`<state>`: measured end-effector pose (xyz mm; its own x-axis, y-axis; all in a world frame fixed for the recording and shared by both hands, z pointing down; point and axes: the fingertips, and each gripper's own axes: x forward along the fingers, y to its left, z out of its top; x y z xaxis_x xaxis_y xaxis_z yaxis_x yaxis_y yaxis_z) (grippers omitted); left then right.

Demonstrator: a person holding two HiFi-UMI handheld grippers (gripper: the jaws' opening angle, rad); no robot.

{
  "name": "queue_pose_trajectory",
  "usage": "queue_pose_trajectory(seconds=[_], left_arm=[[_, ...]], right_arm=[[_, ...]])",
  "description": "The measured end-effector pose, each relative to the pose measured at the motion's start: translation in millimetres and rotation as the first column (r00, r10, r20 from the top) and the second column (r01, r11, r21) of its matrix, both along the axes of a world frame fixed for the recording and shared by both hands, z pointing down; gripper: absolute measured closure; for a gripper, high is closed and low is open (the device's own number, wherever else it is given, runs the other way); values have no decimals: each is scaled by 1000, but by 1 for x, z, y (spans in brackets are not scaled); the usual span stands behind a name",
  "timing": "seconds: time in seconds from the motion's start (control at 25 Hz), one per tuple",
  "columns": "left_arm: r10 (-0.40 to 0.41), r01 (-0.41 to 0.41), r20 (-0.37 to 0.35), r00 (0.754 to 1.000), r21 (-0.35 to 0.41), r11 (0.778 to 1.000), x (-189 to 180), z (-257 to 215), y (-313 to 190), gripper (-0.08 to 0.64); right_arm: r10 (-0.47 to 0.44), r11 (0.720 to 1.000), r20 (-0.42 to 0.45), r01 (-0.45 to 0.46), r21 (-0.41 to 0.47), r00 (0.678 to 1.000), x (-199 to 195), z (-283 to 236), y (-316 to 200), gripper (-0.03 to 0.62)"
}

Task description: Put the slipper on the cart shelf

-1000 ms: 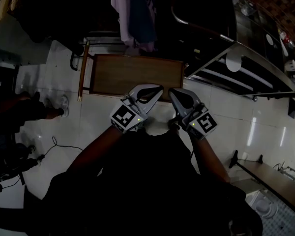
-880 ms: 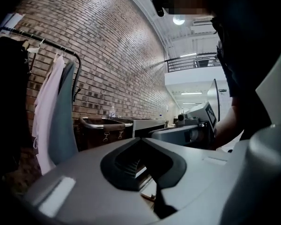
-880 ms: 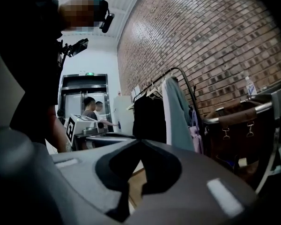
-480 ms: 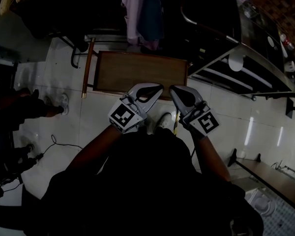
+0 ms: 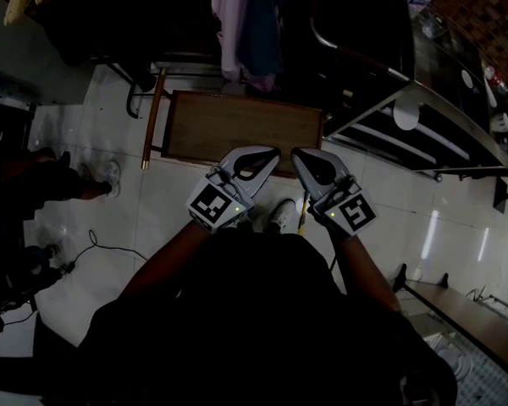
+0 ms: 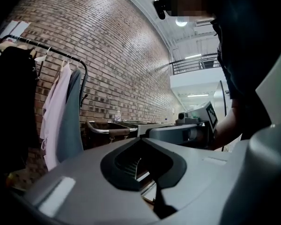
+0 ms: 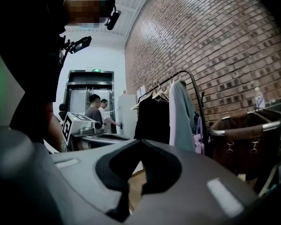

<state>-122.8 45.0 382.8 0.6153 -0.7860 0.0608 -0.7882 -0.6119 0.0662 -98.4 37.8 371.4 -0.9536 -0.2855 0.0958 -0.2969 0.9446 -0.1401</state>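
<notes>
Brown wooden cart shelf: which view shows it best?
Head view: the brown wooden cart shelf shows nearly whole from above. Each gripper view gives only a thin brownish sliver through the opening behind its shut jaws, probably that shelf.

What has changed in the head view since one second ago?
The person's white shoe has come into view below the grippers. The left gripper and right gripper stay shut and empty, side by side at the near edge of the cart shelf. Nothing grasped or released.

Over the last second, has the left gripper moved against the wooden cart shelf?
No, not noticeably. The left gripper keeps its tip over the near edge of the cart shelf, just as before.
</notes>
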Motion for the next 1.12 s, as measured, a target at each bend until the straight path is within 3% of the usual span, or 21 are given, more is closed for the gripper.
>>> queue_pose_trajectory(seconds=[1.12], left_arm=[[-25,25,-9,1000,9,1000,-5,-1,-14,560]], right_arm=[[1,1000,4,-1,15,1000,-4,-2,-15,591]])
